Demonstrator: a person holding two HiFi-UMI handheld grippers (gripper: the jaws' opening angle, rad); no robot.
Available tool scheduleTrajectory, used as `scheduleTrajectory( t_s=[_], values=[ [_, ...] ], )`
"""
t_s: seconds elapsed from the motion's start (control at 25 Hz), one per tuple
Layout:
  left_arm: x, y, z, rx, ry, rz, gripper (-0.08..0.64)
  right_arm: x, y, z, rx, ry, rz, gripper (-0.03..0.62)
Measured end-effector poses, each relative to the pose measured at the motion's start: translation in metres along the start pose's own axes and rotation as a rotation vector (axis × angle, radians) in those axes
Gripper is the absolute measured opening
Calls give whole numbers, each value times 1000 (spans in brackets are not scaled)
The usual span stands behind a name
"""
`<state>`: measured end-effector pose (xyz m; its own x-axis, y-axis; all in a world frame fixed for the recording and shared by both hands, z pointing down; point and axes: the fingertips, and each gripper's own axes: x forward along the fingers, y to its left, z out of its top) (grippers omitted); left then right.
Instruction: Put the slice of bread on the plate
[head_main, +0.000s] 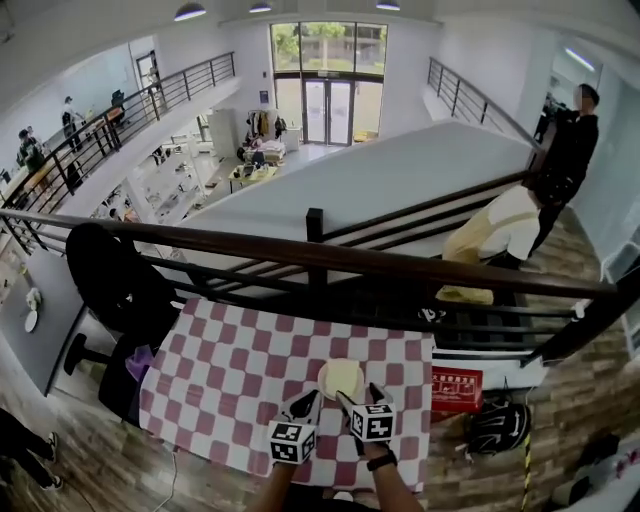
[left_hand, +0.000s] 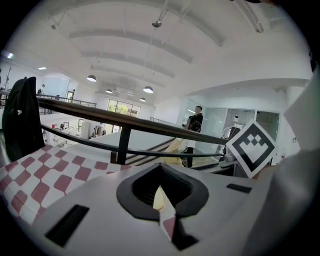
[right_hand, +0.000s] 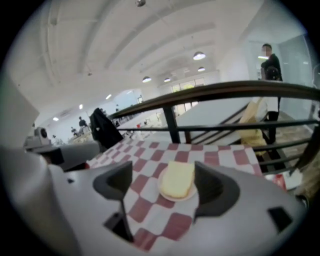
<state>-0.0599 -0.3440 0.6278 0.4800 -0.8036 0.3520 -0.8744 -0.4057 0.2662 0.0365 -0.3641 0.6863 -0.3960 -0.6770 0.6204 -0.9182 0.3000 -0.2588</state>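
The bread slice lies on the plate, its long axis running near to far, just beyond the right gripper, whose jaws stand wide and empty; the left gripper, jaws together, is slightly farther off

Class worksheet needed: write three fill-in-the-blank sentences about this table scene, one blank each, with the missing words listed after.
The slice of bread lies on a round ___.
The plate stands on a red-and-white ___ tablecloth.
The right tool is ___, gripping nothing.
Missing words: plate; checkered; open.
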Motion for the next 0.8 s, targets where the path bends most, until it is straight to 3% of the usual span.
scheduleTrajectory(
  t_s=[0.12,0.28,0.48,0.72,0.8],
  values=[
    [-22,-15,26,21,-64,5,18,-34,16,24,-36,-91,11,272],
    [-35,-29,72,57,-190,11,18,-70,37,71,-122,-243,76,179],
    [-71,-49,102,101,-304,22,18,-126,60,93,-199,-392,102,49],
    [-119,-75,110,123,-384,36,18,-190,81,91,-251,-513,100,15],
    [-126,-81,105,131,-385,45,18,-204,79,85,-265,-540,59,15]
  ],
)
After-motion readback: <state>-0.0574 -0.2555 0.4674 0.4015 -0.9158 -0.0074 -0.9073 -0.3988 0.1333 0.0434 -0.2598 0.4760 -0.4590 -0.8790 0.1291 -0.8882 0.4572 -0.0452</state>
